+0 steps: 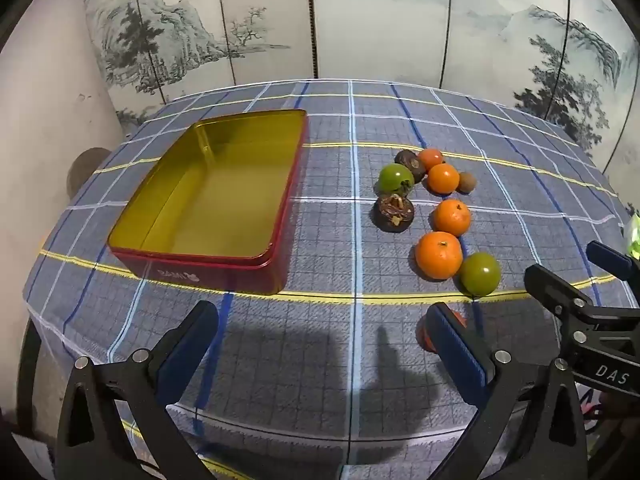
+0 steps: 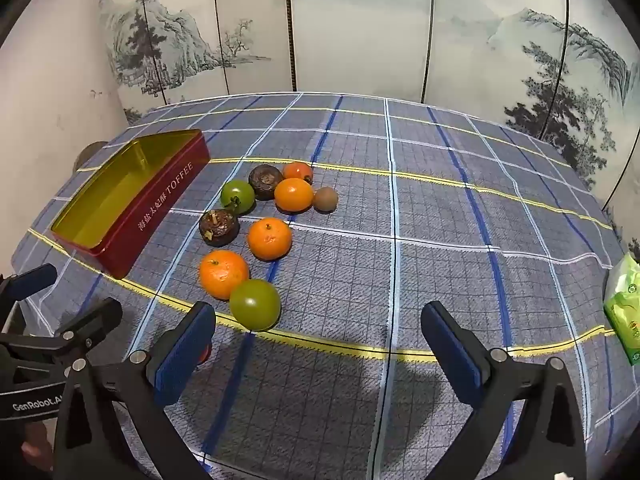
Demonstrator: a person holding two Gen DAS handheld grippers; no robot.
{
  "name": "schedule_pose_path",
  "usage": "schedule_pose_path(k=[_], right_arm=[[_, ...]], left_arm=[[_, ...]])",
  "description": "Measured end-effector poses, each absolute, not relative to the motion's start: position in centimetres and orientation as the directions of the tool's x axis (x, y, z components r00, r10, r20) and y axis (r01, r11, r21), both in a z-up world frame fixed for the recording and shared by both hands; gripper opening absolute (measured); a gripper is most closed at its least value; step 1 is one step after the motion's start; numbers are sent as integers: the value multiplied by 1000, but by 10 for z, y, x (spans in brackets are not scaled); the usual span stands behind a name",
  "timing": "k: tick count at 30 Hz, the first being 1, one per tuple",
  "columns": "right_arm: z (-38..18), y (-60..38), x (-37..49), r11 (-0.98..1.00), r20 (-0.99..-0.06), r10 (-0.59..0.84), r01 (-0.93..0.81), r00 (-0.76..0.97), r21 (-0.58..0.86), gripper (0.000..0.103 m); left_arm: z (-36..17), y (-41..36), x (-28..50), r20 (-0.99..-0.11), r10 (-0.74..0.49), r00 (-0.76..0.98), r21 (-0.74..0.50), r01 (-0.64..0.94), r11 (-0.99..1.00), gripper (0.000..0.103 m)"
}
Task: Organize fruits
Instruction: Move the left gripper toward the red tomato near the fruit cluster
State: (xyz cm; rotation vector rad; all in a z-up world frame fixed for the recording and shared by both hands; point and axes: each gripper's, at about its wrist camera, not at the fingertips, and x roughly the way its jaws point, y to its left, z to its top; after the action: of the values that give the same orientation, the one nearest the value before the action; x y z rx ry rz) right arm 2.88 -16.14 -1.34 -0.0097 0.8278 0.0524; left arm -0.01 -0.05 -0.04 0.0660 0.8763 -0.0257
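On the desk (image 1: 320, 360), left wrist view: red tin (image 1: 208, 196) open, well left of the fruit.
Left gripper (image 1: 324, 344): fingers spread wide, gripping nothing.
Fruit: near orange (image 1: 439, 255) touching green fruit (image 1: 480, 273); a reddish fruit (image 1: 460, 318), perhaps a tomato, mostly hidden by one finger.

Right wrist view, tin: gold inside, nothing in it (image 2: 132, 196).
Right gripper (image 2: 320, 334): fingers wide apart, bare.
Fruit: green fruit (image 2: 255, 304) just beyond the fingers; dark brown fruit (image 2: 219, 227) beside another orange (image 2: 269, 239).
Desk edge: green packet (image 2: 624, 308).
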Motion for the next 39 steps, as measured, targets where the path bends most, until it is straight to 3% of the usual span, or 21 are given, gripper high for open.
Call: schedule_pose_path(k=[7,14,39], right_arm=[[-12,-162,25,998,-722,56,-62,690,18,101],[-11,-155,27,997,-737,41,-79,675,-16,101],[-16,-161,24,996,-740,82,-88,668,31,96]], left_arm=[[-1,18,-2,-765,-39,643,-18,40,999,103],[-5,6,-2,-778,19,628,55,38,998,103],[-13,-4,-4,-790,14,613,67,64,996,103]])
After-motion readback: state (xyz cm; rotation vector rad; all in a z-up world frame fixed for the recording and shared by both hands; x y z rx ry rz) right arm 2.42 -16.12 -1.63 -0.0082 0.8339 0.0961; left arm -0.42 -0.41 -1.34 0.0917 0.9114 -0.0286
